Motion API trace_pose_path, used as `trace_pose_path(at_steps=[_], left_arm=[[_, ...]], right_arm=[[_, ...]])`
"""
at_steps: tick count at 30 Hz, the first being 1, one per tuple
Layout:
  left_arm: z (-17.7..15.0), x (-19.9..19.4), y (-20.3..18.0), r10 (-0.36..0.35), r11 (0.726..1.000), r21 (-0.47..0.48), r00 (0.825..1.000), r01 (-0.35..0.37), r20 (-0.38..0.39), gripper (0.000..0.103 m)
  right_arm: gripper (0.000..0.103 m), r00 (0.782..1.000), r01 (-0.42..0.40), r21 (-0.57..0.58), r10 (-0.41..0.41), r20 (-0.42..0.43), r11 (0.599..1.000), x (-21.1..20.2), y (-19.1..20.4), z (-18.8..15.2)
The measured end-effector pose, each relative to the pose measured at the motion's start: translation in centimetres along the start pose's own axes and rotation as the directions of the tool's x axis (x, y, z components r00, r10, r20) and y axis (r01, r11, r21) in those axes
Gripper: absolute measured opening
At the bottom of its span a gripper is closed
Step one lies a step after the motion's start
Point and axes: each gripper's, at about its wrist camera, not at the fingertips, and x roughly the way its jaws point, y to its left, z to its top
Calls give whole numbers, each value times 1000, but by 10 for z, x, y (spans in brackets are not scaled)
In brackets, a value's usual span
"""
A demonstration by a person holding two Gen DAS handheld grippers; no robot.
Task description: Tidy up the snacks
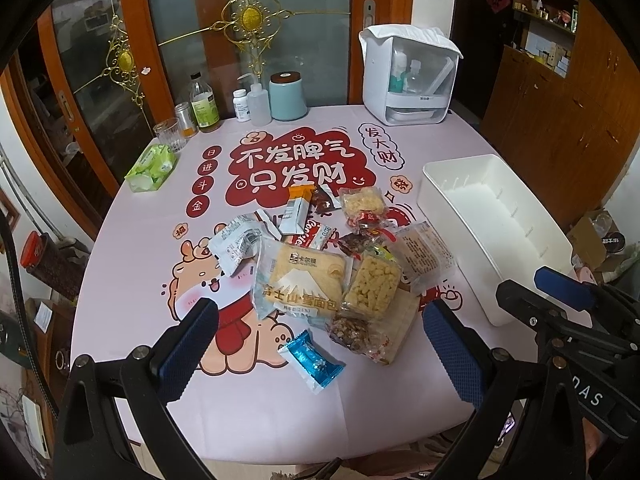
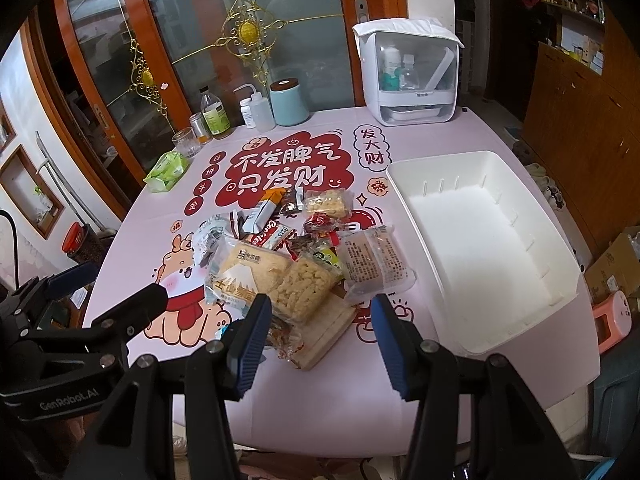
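A pile of wrapped snacks (image 1: 320, 256) lies mid-table, also in the right wrist view (image 2: 296, 256): a Fuji bread pack (image 1: 304, 280), puffed rice bars (image 1: 372, 284), a blue candy pack (image 1: 314, 362), cookies and small sweets. An empty white bin (image 1: 492, 228) stands to the right, shown too in the right wrist view (image 2: 484, 248). My left gripper (image 1: 320, 344) is open above the pile's near edge. My right gripper (image 2: 320, 340) is open and empty, hovering near the pile's front right, beside the bin.
At the table's far edge stand bottles (image 1: 204, 104), a glass (image 1: 170, 134), a teal canister (image 1: 286, 96) and a white storage box (image 1: 408, 76). A green tissue pack (image 1: 152, 168) lies at the left. Glass doors stand behind; wooden cabinets at right.
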Motion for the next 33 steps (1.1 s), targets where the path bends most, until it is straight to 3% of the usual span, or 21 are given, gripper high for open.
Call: trace_pose_path(at_steps=[11,20,33], left_arm=[[-1,4,9,-3,1000,4,1000,3,-9,102],[0,22,26,-8,1000,-15,998,8,-57,102],[-14,72,98,56,990,-121,987,-75,-152,102]], right_arm=[[52,999,-47,10,48,-18,999,9,6,3],[52,995,-37,18,39,-90,999,36,11,2],[52,975,-33,121,58,-215,992,94,2,0]])
